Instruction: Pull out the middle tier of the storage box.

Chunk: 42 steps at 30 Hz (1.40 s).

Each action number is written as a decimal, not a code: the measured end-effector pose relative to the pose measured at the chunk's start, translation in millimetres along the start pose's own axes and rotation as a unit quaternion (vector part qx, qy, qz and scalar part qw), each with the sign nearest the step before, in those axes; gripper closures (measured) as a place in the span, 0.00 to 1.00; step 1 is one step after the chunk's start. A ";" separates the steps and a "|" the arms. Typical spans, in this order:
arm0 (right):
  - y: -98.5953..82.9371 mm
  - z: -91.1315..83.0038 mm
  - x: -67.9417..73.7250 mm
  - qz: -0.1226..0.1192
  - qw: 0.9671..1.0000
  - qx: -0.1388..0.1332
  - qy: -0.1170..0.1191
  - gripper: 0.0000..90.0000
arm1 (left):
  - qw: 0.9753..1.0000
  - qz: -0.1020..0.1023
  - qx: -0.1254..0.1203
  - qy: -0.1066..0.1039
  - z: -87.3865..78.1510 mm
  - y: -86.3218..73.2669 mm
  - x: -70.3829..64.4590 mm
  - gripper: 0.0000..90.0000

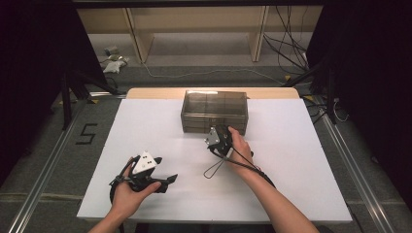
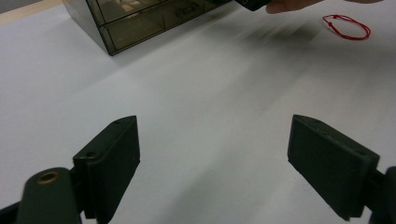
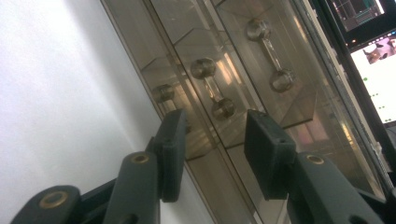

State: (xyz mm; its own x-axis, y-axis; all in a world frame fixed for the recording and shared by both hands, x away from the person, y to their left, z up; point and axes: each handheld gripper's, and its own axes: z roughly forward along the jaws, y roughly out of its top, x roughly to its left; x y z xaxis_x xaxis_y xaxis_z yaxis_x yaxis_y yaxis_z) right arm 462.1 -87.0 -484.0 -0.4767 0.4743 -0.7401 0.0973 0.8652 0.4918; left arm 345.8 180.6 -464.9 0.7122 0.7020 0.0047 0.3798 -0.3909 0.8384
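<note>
A clear brown drawer box stands at the middle back of the white table. My right gripper is held up close to the box's front, tilted. In the right gripper view it is open, its jaws on either side of the lower end of a drawer's metal bar handle without closing on it. My left gripper rests low at the front left, jaws wide open with nothing between them. The box lies far ahead of it.
A red string loop lies on the table past the right hand. Two more drawer handles flank the middle one. A cable loop trails from the right gripper. Beyond the table are wooden shelves and floor cables.
</note>
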 end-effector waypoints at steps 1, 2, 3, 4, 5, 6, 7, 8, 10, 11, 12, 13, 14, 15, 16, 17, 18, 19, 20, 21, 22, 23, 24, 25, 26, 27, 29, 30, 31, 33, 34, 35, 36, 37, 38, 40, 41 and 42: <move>0.0 0.0 0.0 0.000 1.000 0.000 0.000 0.65 | 1.000 0.000 0.000 0.000 0.0 0.0 0.0 0.19; 0.0 1.1 0.5 -0.008 1.000 0.003 -0.004 0.65 | 1.000 0.000 0.000 0.000 0.0 0.0 0.2 0.19; 0.0 1.7 1.0 -0.010 1.000 0.002 -0.007 0.65 | 1.000 0.000 0.000 0.000 0.1 0.0 0.2 0.19; 0.3 1.9 1.3 -0.014 1.000 0.003 -0.009 0.66 | 1.000 0.000 0.000 0.000 0.1 0.0 0.1 0.19; 0.6 2.2 1.9 -0.017 1.000 0.004 -0.012 0.66 | 1.000 0.000 0.000 -0.001 0.1 0.0 -0.1 0.19; 0.5 2.7 2.1 -0.021 1.000 0.003 -0.012 0.66 | 1.000 0.000 0.000 0.000 0.1 0.0 -0.2 0.19; 1.0 2.7 3.1 -0.020 1.000 0.006 -0.014 0.67 | 1.000 0.000 -0.001 0.000 0.0 0.1 -0.3 0.19; 1.1 3.4 3.2 -0.026 0.999 0.005 -0.017 0.67 | 1.000 0.000 -0.001 0.000 -0.1 0.1 -0.4 0.19; 1.4 4.3 5.1 -0.028 0.999 0.005 -0.020 0.68 | 1.000 0.001 -0.001 0.000 -0.1 0.1 -0.4 0.19; 1.4 4.3 5.1 -0.028 0.999 0.005 -0.020 0.68 | 1.000 0.001 -0.001 0.000 -0.1 0.1 -0.4 0.19; 1.9 4.6 7.5 -0.030 0.999 0.010 -0.030 0.69 | 1.000 0.001 -0.001 0.000 -0.1 0.1 -0.4 0.19; 1.7 5.0 7.4 -0.036 0.999 0.009 -0.031 0.70 | 1.000 0.001 -0.001 0.000 -0.2 0.1 -0.5 0.19; 1.7 5.0 7.4 -0.036 0.999 0.009 -0.031 0.70 | 1.000 0.001 -0.001 0.000 -0.2 0.1 -0.5 0.19; 1.6 5.6 8.3 -0.038 0.999 0.012 -0.037 0.71 | 1.000 0.002 -0.001 0.000 -0.2 0.1 -0.5 0.19; 1.5 6.1 8.2 -0.040 0.998 0.012 -0.037 0.71 | 1.000 0.002 -0.001 0.000 -0.1 0.1 -0.5 0.19; 1.5 6.1 8.2 -0.040 0.998 0.012 -0.037 0.71 | 1.000 0.002 -0.001 0.000 -0.1 0.1 -0.5 0.19; 0.7 7.1 8.7 -0.044 0.998 0.015 -0.038 0.72 | 1.000 0.002 0.000 0.000 0.0 0.0 -0.6 0.19; 0.5 7.5 9.4 -0.046 0.998 0.014 -0.038 0.72 | 1.000 0.002 0.000 -0.001 0.0 0.1 -0.6 0.19; 0.5 7.5 9.4 -0.046 0.998 0.014 -0.038 0.72 | 1.000 0.002 0.000 -0.001 0.0 0.1 -0.6 0.19; 0.7 7.4 10.8 -0.047 0.998 0.015 -0.043 0.72 | 1.000 0.004 0.001 -0.002 -0.1 0.2 -0.6 0.19; 0.9 7.5 10.9 -0.052 0.998 0.013 -0.045 0.72 | 1.000 0.004 0.001 -0.002 -0.1 0.2 -0.6 0.19; 1.3 7.4 11.7 -0.052 0.997 0.014 -0.046 0.72 | 1.000 0.005 0.001 -0.002 0.3 0.1 -0.7 0.19; 1.7 7.4 12.2 -0.054 0.997 0.012 -0.048 0.72 | 1.000 0.005 0.001 -0.002 0.3 0.1 -0.7 0.19; 2.3 7.3 12.5 -0.058 0.997 0.012 -0.050 0.72 | 1.000 0.005 0.002 -0.003 0.4 0.0 -1.1 0.19; 3.1 7.2 12.9 -0.062 0.997 0.013 -0.051 0.72 | 1.000 0.005 0.002 -0.003 0.4 0.0 -1.1 0.19; 3.4 7.5 13.5 -0.062 0.997 0.013 -0.054 0.72 | 1.000 0.005 0.002 -0.002 0.3 0.1 -1.3 0.19; 4.2 8.1 13.9 -0.070 0.996 0.012 -0.058 0.72 | 1.000 0.006 0.002 -0.002 0.2 0.1 -1.3 0.19; 4.8 8.3 14.8 -0.074 0.995 0.012 -0.060 0.72 | 1.000 0.006 0.002 -0.002 0.2 0.1 -1.4 0.19; 5.2 8.8 15.3 -0.079 0.995 0.010 -0.060 0.73 | 1.000 0.006 0.002 -0.002 0.2 0.1 -1.4 0.19; 6.0 8.9 17.0 -0.083 0.994 0.014 -0.066 0.74 | 1.000 0.006 0.003 -0.003 0.4 0.1 -1.7 0.19; 6.1 9.4 17.0 -0.087 0.994 0.011 -0.068 0.75 | 1.000 0.006 0.003 -0.003 0.4 0.1 -1.7 0.19; 6.2 9.5 17.6 -0.090 0.993 0.012 -0.070 0.76 | 1.000 0.007 0.003 -0.003 0.4 0.1 -1.8 0.19; 6.2 9.5 17.6 -0.090 0.993 0.012 -0.070 0.76 | 1.000 0.007 0.003 -0.003 0.4 0.1 -1.8 0.19; 6.2 9.9 18.9 -0.098 0.992 0.015 -0.076 0.77 | 1.000 0.008 0.003 -0.003 0.4 0.1 -1.8 0.19; 6.2 9.9 18.9 -0.098 0.992 0.015 -0.076 0.77 | 1.000 0.008 0.003 -0.003 0.4 0.1 -1.8 0.19; 6.3 10.4 19.8 -0.101 0.992 0.016 -0.079 0.79 | 1.000 0.009 0.004 -0.003 0.6 0.1 -2.0 0.19; 6.5 10.5 20.0 -0.103 0.991 0.017 -0.081 0.79 | 1.000 0.009 0.004 -0.003 0.6 0.2 -2.1 0.19; 6.7 10.6 20.1 -0.105 0.991 0.018 -0.083 0.79 | 1.000 0.011 0.004 -0.003 0.6 0.2 -1.9 0.19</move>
State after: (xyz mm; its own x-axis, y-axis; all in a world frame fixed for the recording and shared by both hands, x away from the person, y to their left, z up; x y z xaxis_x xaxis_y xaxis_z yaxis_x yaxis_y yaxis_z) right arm 462.5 -69.9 -500.5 -0.3404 0.3002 -0.8911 0.0426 0.9516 0.3043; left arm 344.9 178.8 -465.1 0.7239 0.6896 0.0195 0.3690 -0.4109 0.8336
